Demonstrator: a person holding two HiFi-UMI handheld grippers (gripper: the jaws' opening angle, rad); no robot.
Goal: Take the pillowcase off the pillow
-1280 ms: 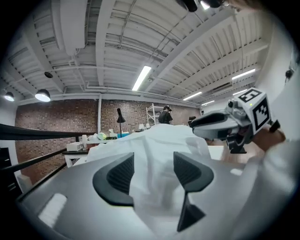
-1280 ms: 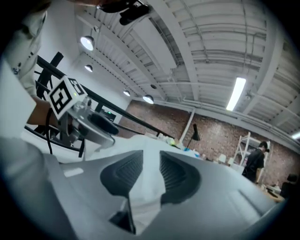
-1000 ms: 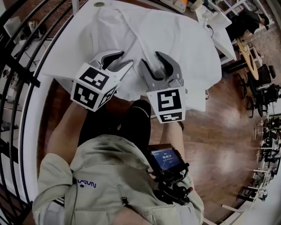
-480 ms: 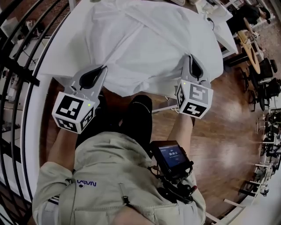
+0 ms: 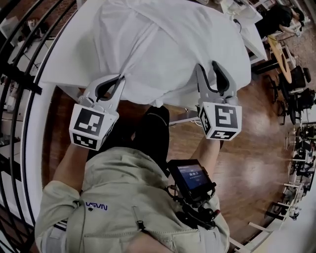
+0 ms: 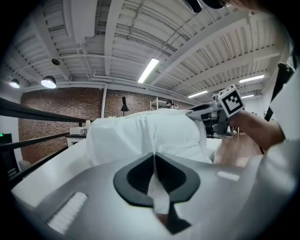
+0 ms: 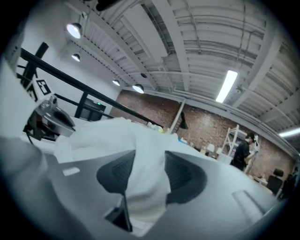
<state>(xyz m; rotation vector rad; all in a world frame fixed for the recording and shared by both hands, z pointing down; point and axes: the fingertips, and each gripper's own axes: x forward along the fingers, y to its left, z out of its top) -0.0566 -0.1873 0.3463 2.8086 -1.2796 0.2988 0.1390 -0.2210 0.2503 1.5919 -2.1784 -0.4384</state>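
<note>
A white pillowcase [image 5: 168, 44] covers the pillow on the white table [image 5: 57, 69]. My left gripper [image 5: 118, 77] is shut on the near left edge of the pillowcase, and a taut fold runs up from it. In the left gripper view a thin strip of pillowcase [image 6: 150, 133] is pinched in the left gripper [image 6: 153, 159]. My right gripper [image 5: 207, 66] is at the near right edge and its jaws are opening. A thick bunch of pillowcase [image 7: 112, 136] lies loosely across the right gripper [image 7: 145, 164].
A black railing [image 5: 29, 99] curves along the left. Wooden floor [image 5: 252, 148] lies to the right, with chairs and a cluttered white desk [image 5: 237, 15] beyond. A small screen device [image 5: 190, 180] hangs at the person's chest. A person [image 7: 243, 150] stands far off.
Both grippers moved apart from the middle to the pillowcase's near corners and shut on the fabric. The right jaws have since parted again. The left now pulls a taut fold.
</note>
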